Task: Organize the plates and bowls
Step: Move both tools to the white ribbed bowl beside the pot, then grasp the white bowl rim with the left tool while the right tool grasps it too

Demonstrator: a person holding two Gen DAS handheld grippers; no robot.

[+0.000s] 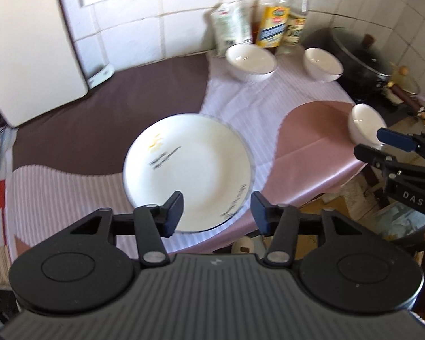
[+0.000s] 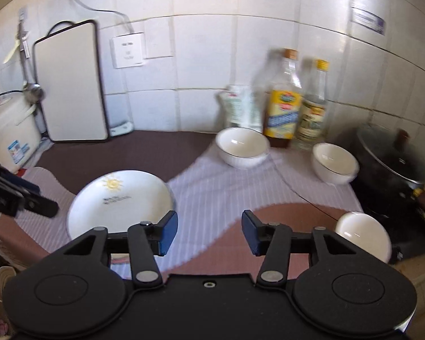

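A white plate (image 1: 189,170) with a sun drawing and dark lettering lies flat on the striped mat. My left gripper (image 1: 216,212) hangs open above its near rim, with nothing gripped. Three white bowls stand upright: one at the back (image 1: 250,61), one to its right (image 1: 323,63), and a third (image 1: 365,123) near the counter's right front corner. My right gripper (image 2: 209,232) is open and empty above the mat, between the plate (image 2: 119,206) and the corner bowl (image 2: 362,233). In the left wrist view, the right gripper (image 1: 372,143) sits just in front of that bowl.
Two bottles (image 2: 286,104) and a bag (image 2: 240,107) stand against the tiled wall behind the back bowls. A black pot with a glass lid (image 2: 393,164) sits on the stove at the right. A white cutting board (image 2: 70,85) and a rice cooker (image 2: 11,133) occupy the back left.
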